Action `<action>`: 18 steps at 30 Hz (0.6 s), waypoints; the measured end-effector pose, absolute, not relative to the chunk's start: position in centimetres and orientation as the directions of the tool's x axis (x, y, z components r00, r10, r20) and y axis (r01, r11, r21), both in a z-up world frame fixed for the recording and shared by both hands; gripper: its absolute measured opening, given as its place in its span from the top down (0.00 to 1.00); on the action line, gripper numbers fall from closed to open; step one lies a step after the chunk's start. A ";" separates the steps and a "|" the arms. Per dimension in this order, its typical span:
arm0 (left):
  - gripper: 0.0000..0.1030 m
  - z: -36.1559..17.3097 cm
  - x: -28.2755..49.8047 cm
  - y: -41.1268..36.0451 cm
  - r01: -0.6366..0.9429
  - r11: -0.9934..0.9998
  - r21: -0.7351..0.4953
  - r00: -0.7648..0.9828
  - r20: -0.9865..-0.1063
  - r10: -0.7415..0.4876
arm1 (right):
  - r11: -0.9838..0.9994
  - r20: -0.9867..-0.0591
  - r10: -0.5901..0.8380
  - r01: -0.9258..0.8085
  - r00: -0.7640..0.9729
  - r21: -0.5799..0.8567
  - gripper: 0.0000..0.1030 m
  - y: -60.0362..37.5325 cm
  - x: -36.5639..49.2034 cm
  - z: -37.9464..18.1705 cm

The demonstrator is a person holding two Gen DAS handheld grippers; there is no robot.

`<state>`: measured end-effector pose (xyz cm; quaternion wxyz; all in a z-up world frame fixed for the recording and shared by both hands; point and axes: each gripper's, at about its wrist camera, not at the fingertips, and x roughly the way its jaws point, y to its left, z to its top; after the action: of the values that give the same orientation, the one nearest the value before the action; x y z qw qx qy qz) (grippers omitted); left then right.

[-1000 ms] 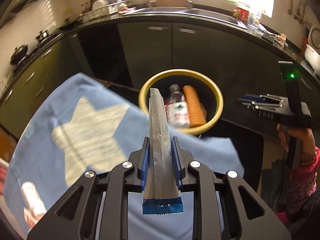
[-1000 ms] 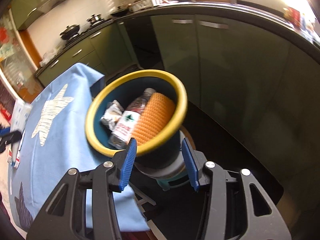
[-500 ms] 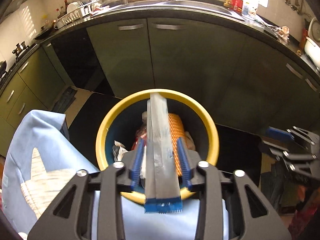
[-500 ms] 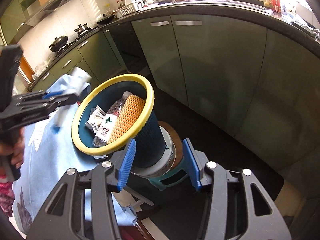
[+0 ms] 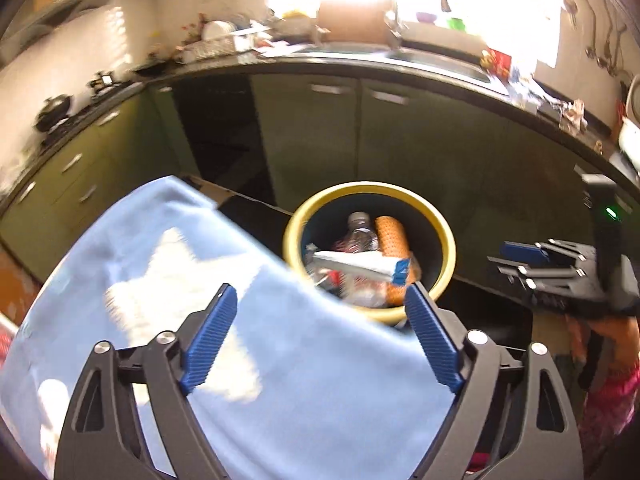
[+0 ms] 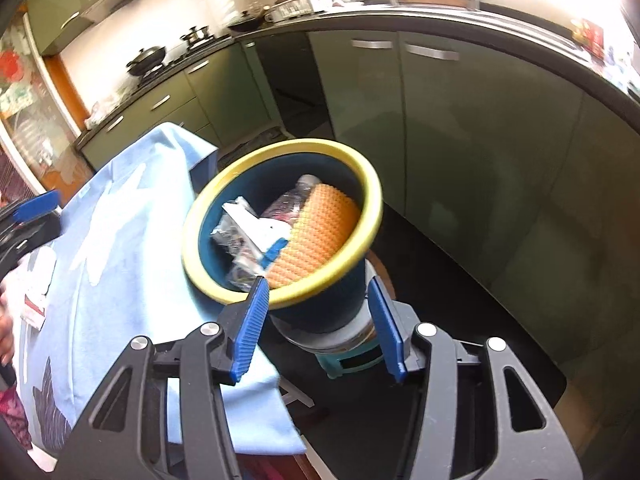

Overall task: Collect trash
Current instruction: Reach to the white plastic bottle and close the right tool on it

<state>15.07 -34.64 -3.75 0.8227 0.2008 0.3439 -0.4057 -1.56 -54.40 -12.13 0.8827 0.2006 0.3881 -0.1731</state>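
The left gripper (image 5: 320,312) stood with its blue pads wide apart, and nothing was between them; its jaws had just been opening. Below its fingers lay the light blue cloth (image 5: 280,360) with a pale star on it. Ahead of the right fingertip, beyond the edge of the cloth, stood the trash bin (image 5: 446,240), dark inside with a yellow rim. The long silver wrapper (image 5: 356,263) with a blue end lay across the top of the other trash in the bin, free of both fingers. Under it were a plastic bottle (image 5: 362,229) and an orange ribbed thing (image 5: 392,232), leaning against the far wall of the bin.

The right gripper (image 6: 316,322) was about half open and held nothing. From its own camera, the lower body of the bin (image 6: 320,308) showed in the gap between its two pads, but it stood further ahead and the pads did not press on it. The same wrapper (image 6: 256,230) lay inside the bin, left of the orange thing (image 6: 320,236). The bin rested on a small teal stool (image 6: 352,360). The cloth (image 6: 120,280) was to the left of the left finger.

In the left view, the right gripper (image 5: 520,264) was far to the right of the fingers, beside the bin.
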 end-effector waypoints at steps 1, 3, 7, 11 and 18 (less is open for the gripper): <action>0.12 -3.4 14.8 -32.7 0.796 0.604 0.051 0.451 -0.715 -0.534 | 0.866 -0.754 -0.147 0.451 0.640 0.214 0.51 -54.0 -1.2 -11.9; 0.10 -2.9 13.9 -29.2 0.776 0.629 0.053 0.486 -0.686 -0.542 | 0.888 -0.753 -0.132 0.414 0.645 0.199 0.51 -52.6 0.2 -11.2; 0.05 -3.2 11.8 -22.5 0.711 0.698 0.079 0.571 -0.644 -0.509 | 0.941 -0.744 -0.092 0.301 0.662 0.152 0.50 -48.7 4.2 -9.1; 0.05 -4.9 10.7 -16.8 0.642 0.766 0.033 0.598 -0.646 -0.474 | 0.983 -0.729 0.026 0.117 0.684 0.145 0.50 -42.7 9.3 -6.5; 0.05 -8.1 10.1 -8.8 0.508 0.860 -0.044 0.614 -0.682 -0.398 | 0.961 -0.760 0.276 -0.180 0.588 0.210 0.50 -30.3 18.5 -3.8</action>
<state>10.09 -8.76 -8.13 0.8950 0.0771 0.3592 -0.2530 18.46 -30.26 -3.83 0.8893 0.0555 0.4355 0.1283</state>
